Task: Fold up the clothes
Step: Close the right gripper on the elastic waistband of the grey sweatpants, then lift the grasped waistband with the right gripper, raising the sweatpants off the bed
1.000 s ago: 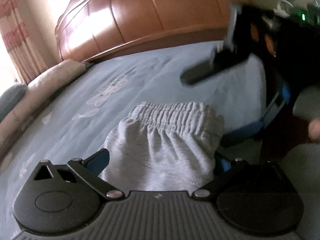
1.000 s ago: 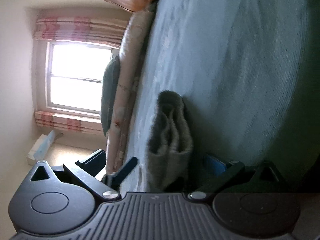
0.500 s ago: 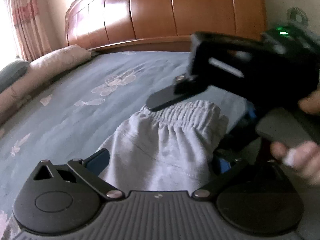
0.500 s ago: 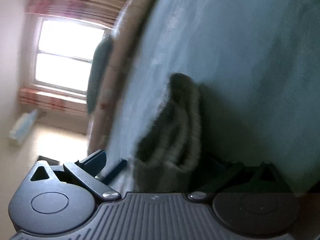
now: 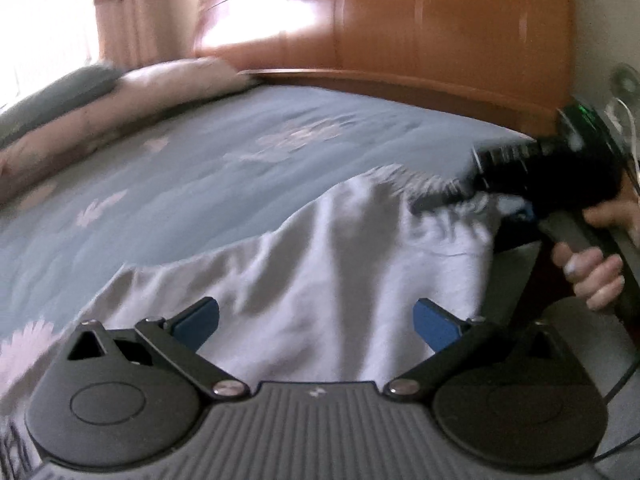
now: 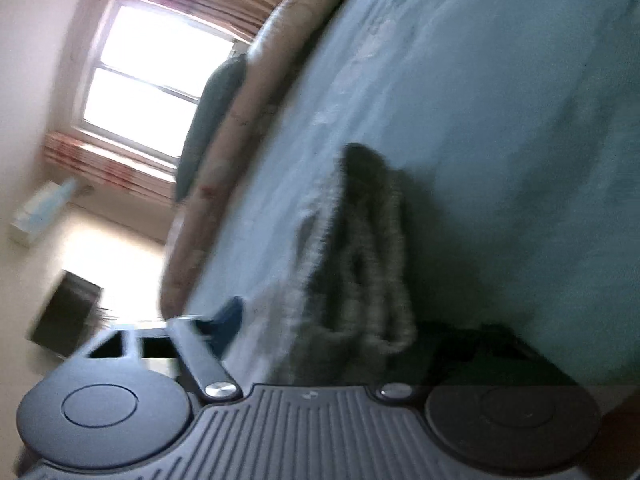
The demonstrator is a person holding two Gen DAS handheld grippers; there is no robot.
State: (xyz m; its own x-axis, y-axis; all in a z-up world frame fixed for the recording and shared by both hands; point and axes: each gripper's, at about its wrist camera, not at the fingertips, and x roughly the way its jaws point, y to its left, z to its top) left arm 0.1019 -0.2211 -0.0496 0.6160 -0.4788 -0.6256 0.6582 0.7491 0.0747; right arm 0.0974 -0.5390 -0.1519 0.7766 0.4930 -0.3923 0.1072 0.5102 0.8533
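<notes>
blue pads (image 5: 198, 322) on the left gripper (image 5: 316, 322) stand wide apart, with grey cloth running between them but nothing pinched; that spread looks meant to straddle the near part of the garment, ready to take it or press it flat. the right gripper (image 6: 320, 332), turned on its side, has the gathered waistband bunched between its fingers; one blue pad (image 6: 228, 316) shows at the left, the other is lost in shadow, so whether it clamps the cloth i cannot tell. from the left wrist view its black body (image 5: 540, 168) reaches onto the elastic edge, and the hand (image 5: 592, 256) grips its handle low, likely so the waistband can be carried over.

the grey shorts (image 5: 340, 264) lie on the blue bedsheet (image 5: 200, 160), waistband toward the wooden headboard (image 5: 420, 28), partly lifted into a ridge. pillows (image 5: 100, 96) line the far side under the window (image 6: 156, 64).
</notes>
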